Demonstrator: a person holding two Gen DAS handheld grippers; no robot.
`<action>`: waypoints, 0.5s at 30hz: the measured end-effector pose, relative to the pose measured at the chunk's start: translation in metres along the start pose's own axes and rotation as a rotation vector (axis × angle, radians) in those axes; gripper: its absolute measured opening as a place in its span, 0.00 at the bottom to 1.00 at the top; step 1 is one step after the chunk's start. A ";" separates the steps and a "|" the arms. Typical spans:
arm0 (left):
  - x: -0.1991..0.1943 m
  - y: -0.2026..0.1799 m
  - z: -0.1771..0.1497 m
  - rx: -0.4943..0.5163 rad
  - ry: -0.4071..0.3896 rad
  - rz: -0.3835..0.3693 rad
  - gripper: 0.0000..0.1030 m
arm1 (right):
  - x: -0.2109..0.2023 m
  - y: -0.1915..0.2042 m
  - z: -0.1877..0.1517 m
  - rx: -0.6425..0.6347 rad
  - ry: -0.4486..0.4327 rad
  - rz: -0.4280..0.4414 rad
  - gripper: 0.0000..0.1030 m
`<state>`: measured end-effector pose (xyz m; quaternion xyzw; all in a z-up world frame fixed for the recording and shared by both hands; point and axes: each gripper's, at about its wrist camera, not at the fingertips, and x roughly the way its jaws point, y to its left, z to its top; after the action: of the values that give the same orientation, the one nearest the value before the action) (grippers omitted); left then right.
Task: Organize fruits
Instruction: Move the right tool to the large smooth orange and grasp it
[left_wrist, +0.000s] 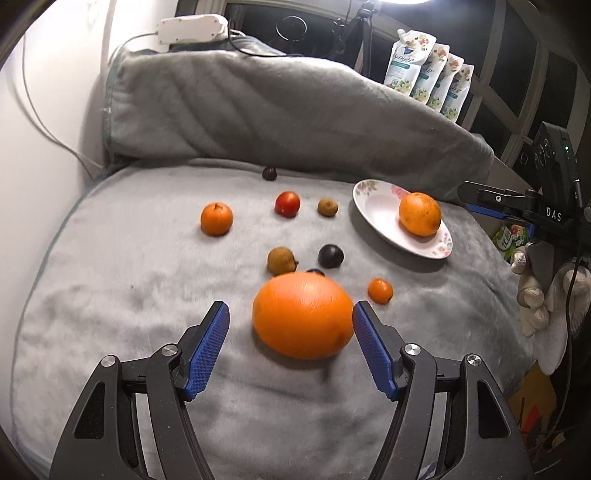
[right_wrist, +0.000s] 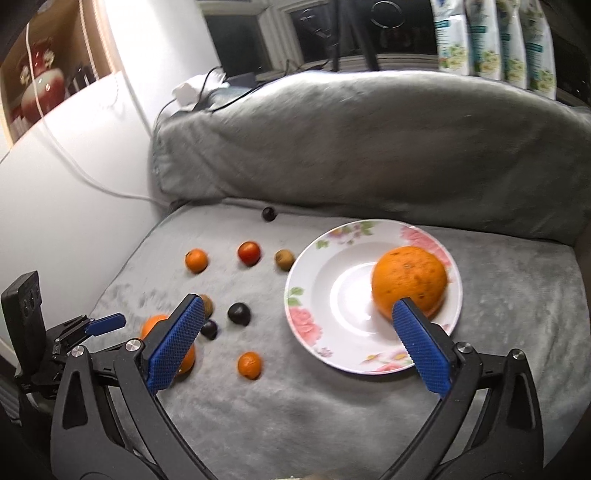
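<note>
While my left gripper hangs open and empty around the big round orange on the soft grey blanket, its long side across my blue fingers, my wide-open right gripper holds nothing

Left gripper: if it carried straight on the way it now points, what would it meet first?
Most likely the large orange on the grey blanket. It lies just ahead of the left gripper, between its open fingers, apparently brushing the right one; depth is hard to judge.
</note>
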<state>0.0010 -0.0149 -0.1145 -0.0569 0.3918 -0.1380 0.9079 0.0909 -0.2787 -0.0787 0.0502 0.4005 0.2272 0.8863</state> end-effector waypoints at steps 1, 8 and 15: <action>0.001 0.001 -0.002 -0.003 0.002 -0.003 0.67 | 0.002 0.003 -0.001 -0.004 0.007 0.010 1.00; 0.008 0.006 -0.006 -0.024 0.014 -0.028 0.67 | 0.013 0.025 -0.007 -0.026 0.055 0.087 1.00; 0.015 0.005 -0.012 -0.028 0.037 -0.055 0.67 | 0.036 0.048 -0.016 -0.012 0.145 0.195 1.00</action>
<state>0.0034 -0.0149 -0.1344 -0.0780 0.4088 -0.1585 0.8954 0.0825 -0.2218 -0.1010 0.0672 0.4554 0.3179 0.8289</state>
